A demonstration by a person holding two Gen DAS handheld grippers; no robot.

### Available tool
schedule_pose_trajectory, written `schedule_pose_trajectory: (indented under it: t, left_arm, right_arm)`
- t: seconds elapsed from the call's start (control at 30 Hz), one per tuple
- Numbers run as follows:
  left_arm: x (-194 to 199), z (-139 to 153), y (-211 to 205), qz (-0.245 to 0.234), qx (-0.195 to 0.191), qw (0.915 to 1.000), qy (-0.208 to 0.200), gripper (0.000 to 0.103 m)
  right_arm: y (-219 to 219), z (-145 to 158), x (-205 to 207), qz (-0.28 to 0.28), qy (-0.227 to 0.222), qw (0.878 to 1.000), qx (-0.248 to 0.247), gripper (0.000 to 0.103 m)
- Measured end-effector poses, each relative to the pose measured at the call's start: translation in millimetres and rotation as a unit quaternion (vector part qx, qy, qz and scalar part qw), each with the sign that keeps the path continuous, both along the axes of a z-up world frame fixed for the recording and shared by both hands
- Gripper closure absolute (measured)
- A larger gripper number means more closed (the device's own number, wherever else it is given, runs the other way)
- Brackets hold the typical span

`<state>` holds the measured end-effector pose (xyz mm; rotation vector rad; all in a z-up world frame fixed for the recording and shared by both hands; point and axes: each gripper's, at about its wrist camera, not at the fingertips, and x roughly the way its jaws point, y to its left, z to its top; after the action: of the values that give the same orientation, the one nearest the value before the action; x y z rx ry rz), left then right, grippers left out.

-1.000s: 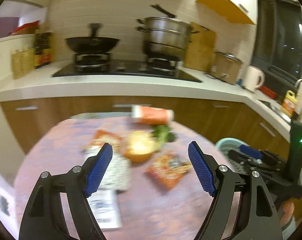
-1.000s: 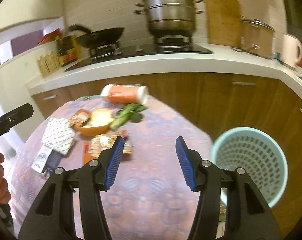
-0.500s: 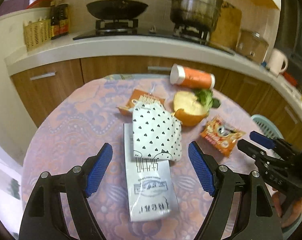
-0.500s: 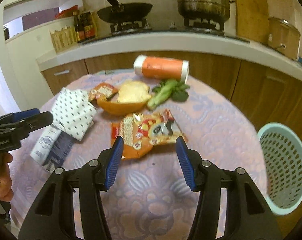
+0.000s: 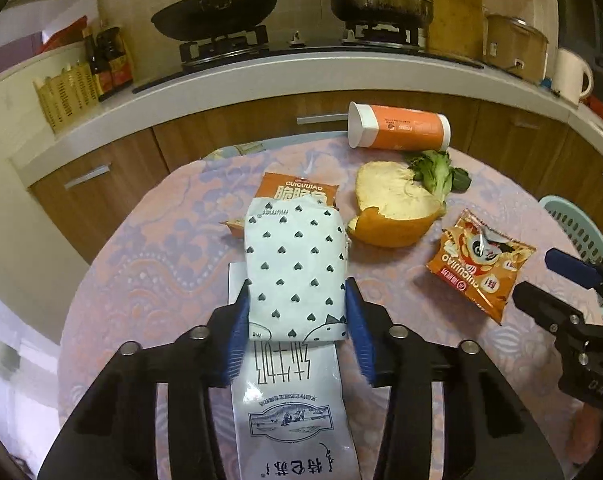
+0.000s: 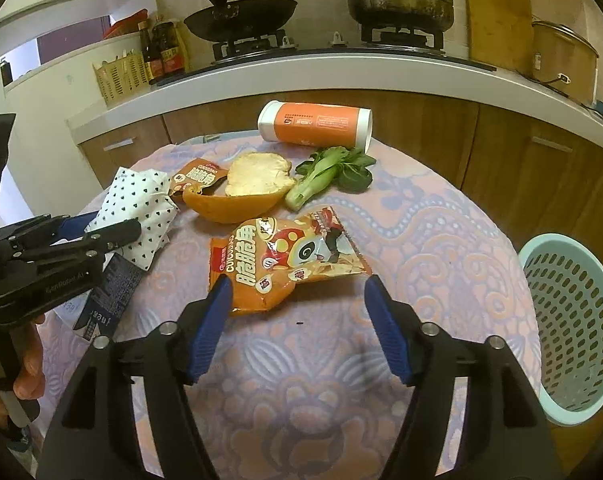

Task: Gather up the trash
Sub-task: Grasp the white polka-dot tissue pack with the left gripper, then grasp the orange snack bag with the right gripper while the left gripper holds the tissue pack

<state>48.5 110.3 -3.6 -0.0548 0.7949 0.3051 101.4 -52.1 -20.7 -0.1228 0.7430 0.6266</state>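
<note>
Between the closing left gripper pads lay the heart-print packet, long axis toward 12 o'clock; contact unclear.

right gripper (jaws opening), snack packet

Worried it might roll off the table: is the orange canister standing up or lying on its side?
Lying on its side. The orange canister rests lengthwise at the table's far edge, its white ends pointing sideways.
</note>
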Motion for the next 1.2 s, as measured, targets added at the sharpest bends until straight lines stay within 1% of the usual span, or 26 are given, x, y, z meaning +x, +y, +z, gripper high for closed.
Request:
schedule_pose_trajectory:
  t: [0.1,0.17,0.23,0.3,0.33,0.37,0.53,0.67,0.7,0.8,0.9,0.97,1.1,1.13,1.17,1.2]
  left_arm:
    - [-9,3,5,0.002,-0.019,0.9996,-0.020,0.062]
    - [-19,10,8,-0.001,-0.036,0.9983,-0.046,0.062]
    - [-27,19,11,0.005,-0.042,0.9970,-0.065,0.062]
    - [-31,26,14,0.005,-0.050,0.9957,-0.078,0.062]
    - [-34,29,15,0.004,-0.052,0.9950,-0.086,0.062]
    - [-36,31,15,0.004,-0.052,0.9945,-0.090,0.062]
    - [-41,33,17,0.002,-0.063,0.9929,-0.102,0.062]
    - [-41,33,16,-0.004,-0.068,0.9925,-0.102,0.062]
    - [-42,32,17,-0.006,-0.069,0.9923,-0.103,0.062]
    - [-43,32,17,-0.010,-0.074,0.9914,-0.108,0.062]
    - [-42,32,17,-0.012,-0.078,0.9909,-0.109,0.062]
    - [-42,31,16,-0.014,-0.077,0.9910,-0.108,0.062]
    - [-43,28,18,-0.014,-0.083,0.9907,-0.107,0.062]
    - [-43,27,19,-0.013,-0.086,0.9905,-0.106,0.062]
    - [-43,26,19,-0.013,-0.087,0.9904,-0.106,0.062]
    - [-44,26,18,-0.013,-0.088,0.9904,-0.106,0.062]
  right_arm:
    - [0,2,2,0.000,0.006,1.000,-0.003,0.031]
    - [1,3,7,-0.004,0.013,1.000,-0.012,0.027]
    - [3,2,12,-0.004,0.025,1.000,-0.012,0.024]
    - [9,0,16,-0.003,0.028,0.999,-0.020,0.017]
    - [14,0,18,-0.004,0.025,0.999,-0.033,0.010]
    - [19,-1,21,-0.002,0.025,0.999,-0.041,0.007]
    - [43,-14,29,0.027,0.062,0.996,-0.061,0.007]
    - [58,-19,28,0.031,0.040,0.994,-0.095,0.007]
    - [60,-19,29,0.031,0.041,0.994,-0.097,0.007]
    - [60,-15,32,0.034,0.045,0.995,-0.082,0.007]
    - [63,-18,41,0.023,0.050,0.995,-0.089,0.007]
    - [67,-28,48,0.012,0.062,0.992,-0.110,0.007]
    - [67,-29,48,0.006,0.056,0.993,-0.108,0.008]
    - [66,-28,47,0.006,0.055,0.993,-0.106,0.011]
    - [65,-27,46,0.006,0.053,0.994,-0.100,0.027]
    - [64,-26,45,0.002,0.045,0.994,-0.104,0.031]
